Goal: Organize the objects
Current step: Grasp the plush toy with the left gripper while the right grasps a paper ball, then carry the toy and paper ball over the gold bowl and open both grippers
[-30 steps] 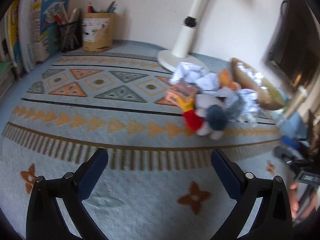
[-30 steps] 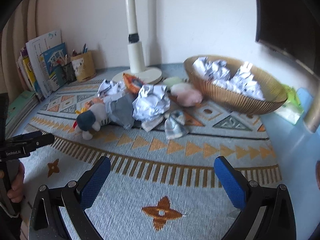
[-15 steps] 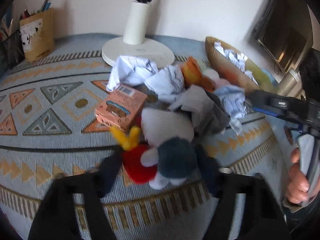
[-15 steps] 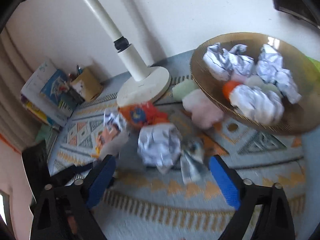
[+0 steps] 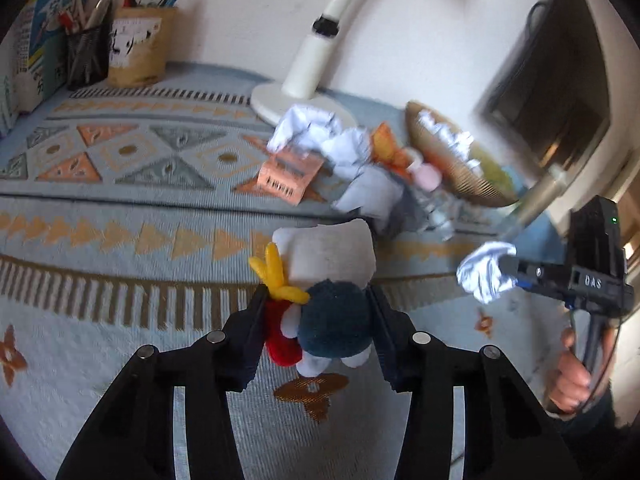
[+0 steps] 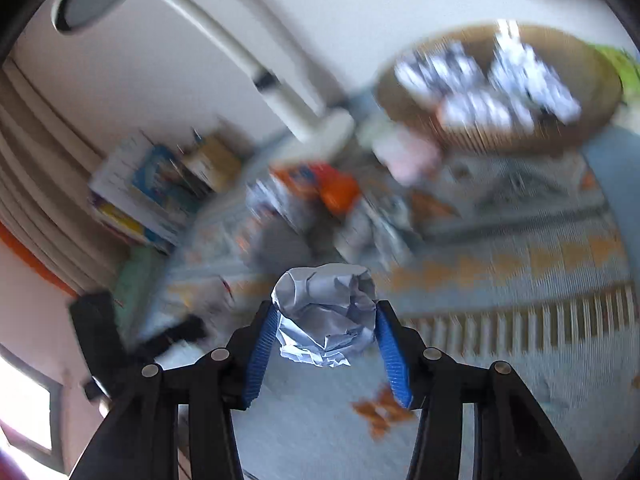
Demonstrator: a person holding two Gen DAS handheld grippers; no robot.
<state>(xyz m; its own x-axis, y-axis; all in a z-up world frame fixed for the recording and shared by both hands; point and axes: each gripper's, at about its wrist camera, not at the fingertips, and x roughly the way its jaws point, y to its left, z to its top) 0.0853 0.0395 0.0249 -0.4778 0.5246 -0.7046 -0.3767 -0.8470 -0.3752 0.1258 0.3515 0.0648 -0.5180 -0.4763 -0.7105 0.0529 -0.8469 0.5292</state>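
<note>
Clutter lies heaped mid-worktop on the patterned cloth (image 5: 120, 240): paper balls, an orange carton (image 5: 290, 174), a pink toy. Picking up is the step in hand, both hands at once. The left gripper (image 5: 316, 312) is closing, its jaws pressed on a plush toy (image 5: 324, 296) near the front edge. The right gripper (image 6: 326, 320) is closing on a crumpled paper ball (image 6: 326, 316), lifted clear of the cloth. Next, I judge, the paper goes to the woven basket (image 5: 452, 172) at the far right, which already holds several paper balls; the plush toy needs another place. Pens fill two holders (image 5: 138, 48) at the far left corner.
</note>
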